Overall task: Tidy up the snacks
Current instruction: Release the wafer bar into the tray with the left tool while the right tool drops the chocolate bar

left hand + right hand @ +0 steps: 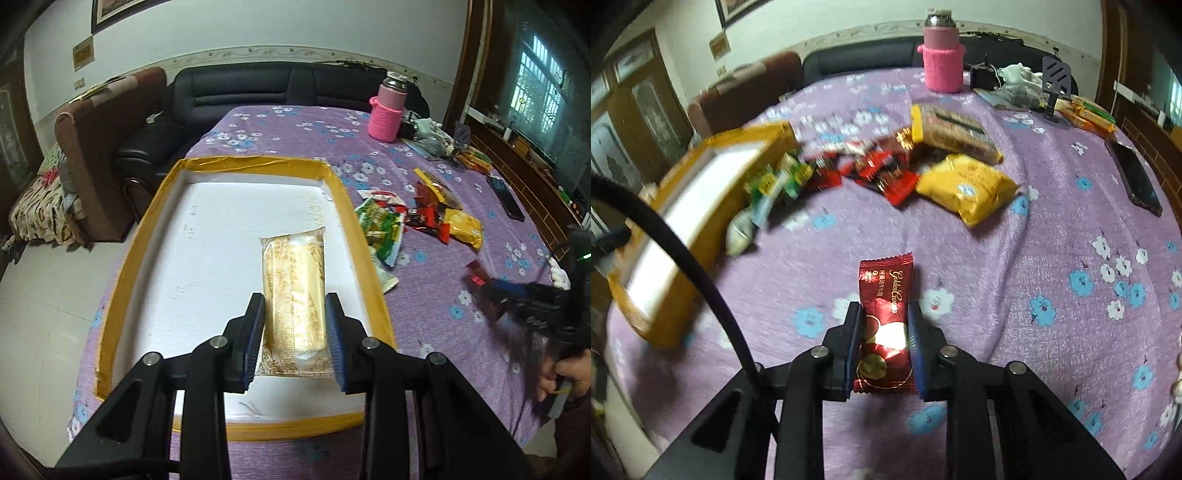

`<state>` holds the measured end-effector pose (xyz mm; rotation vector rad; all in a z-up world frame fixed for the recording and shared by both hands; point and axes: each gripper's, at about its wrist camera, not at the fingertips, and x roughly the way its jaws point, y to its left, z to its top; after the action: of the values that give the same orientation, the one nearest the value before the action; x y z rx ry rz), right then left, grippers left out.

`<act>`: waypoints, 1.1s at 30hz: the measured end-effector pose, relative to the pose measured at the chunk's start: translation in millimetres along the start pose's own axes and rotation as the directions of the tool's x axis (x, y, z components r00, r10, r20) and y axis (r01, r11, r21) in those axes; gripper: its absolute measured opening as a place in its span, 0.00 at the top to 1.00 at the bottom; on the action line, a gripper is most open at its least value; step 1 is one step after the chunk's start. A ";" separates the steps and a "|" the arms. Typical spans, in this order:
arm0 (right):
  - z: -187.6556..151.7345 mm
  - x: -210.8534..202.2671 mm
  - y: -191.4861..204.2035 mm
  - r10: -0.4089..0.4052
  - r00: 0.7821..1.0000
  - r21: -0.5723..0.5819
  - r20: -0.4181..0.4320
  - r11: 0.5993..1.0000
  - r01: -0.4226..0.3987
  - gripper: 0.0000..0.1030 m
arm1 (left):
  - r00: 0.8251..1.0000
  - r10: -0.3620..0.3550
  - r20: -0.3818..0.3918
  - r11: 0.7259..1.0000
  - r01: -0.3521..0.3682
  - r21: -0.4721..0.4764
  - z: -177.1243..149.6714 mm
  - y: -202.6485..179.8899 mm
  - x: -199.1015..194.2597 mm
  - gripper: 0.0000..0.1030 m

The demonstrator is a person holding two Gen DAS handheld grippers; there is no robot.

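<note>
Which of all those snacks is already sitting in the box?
Only the pale gold wafer packet, lying on the box's white floor between the left gripper's fingers. The other snacks lie outside on the purple tablecloth.

pink bottle point(942, 55) | phone point(1137, 177) (lying flat) | black sofa point(236, 92) | phone stand point(1054, 88)

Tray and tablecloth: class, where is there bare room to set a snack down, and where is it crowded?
The tray floor is bare left of and beyond the cream wafer packet between the left gripper fingers. Purple cloth around the red packet in the right gripper is free. Crowded: the snack pile beside the tray.
</note>
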<state>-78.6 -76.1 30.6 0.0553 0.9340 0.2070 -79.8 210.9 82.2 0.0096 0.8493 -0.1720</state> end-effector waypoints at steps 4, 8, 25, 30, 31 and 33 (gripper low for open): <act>19.4 -31.0 30.0 0.106 0.992 -0.026 0.064 0.994 -0.104 0.78 | 0.999 0.034 -0.014 0.999 -0.035 -0.007 5.1 14.6 2.5 0.67; 41.6 -45.6 78.6 0.264 0.963 -0.087 0.052 0.962 -0.259 0.78 | 0.997 0.078 -0.029 0.997 -0.078 -0.005 12.0 28.8 8.8 0.67; 41.4 63.7 204.9 0.309 0.931 -0.174 -0.196 0.923 -0.343 0.78 | 0.989 0.062 -0.137 0.996 -0.071 -0.062 0.0 65.0 53.2 0.66; 44.0 68.0 210.7 0.287 0.939 -0.199 -0.188 0.925 -0.323 0.75 | 0.992 0.030 -0.121 0.995 -0.042 -0.096 2.1 67.3 45.3 0.59; 44.7 65.7 211.4 0.288 0.941 -0.198 -0.178 0.926 -0.321 0.75 | 0.993 0.026 -0.118 0.994 -0.039 -0.106 2.7 67.8 43.1 0.57; 46.0 60.0 209.4 0.306 0.938 -0.194 -0.160 0.923 -0.334 0.75 | 0.995 0.006 -0.102 0.990 -0.021 -0.141 4.1 70.6 35.0 0.46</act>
<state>-39.1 142.8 39.1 -0.0090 1.0215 0.6235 -43.1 275.1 54.5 -0.1101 0.9609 -0.0984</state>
